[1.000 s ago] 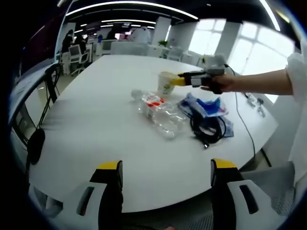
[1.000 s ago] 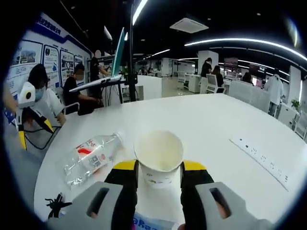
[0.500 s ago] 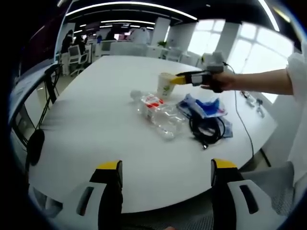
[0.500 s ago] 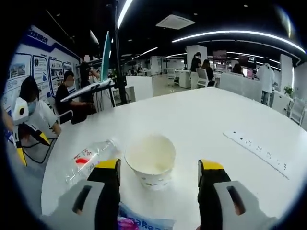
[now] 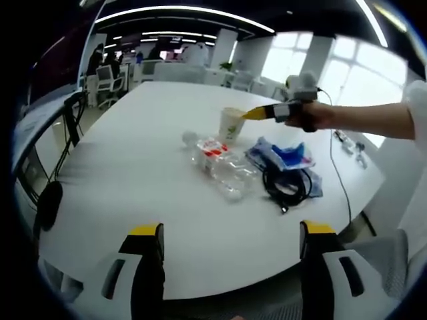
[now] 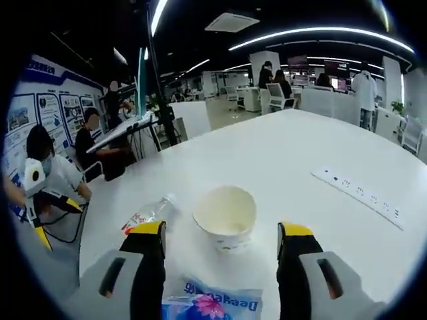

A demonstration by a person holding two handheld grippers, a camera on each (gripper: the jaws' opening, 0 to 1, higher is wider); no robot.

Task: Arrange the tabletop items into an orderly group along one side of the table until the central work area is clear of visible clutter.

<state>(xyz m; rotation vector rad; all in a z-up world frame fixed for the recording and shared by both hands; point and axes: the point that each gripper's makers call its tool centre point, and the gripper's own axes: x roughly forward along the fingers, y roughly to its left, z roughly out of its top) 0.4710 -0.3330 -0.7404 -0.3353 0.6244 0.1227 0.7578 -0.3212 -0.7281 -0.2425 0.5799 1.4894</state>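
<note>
In the left gripper view, the left gripper [image 5: 227,243] hangs at the near edge of the round white table [image 5: 133,167], jaws wide and holding nothing. Far ahead lie a clear plastic bottle with a red label [image 5: 217,162], a pale paper cup [image 5: 231,125], a blue and white packet [image 5: 280,155] and a coiled black cable [image 5: 287,183]. In the right gripper view, the right gripper [image 6: 220,240] stands spread apart, the cup [image 6: 225,216] upright just beyond its tips, the packet [image 6: 213,305] between the jaws.

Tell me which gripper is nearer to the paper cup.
Right. The right gripper hangs open just beside the paper cup; the left gripper is open at the table's near edge, far away.
</note>
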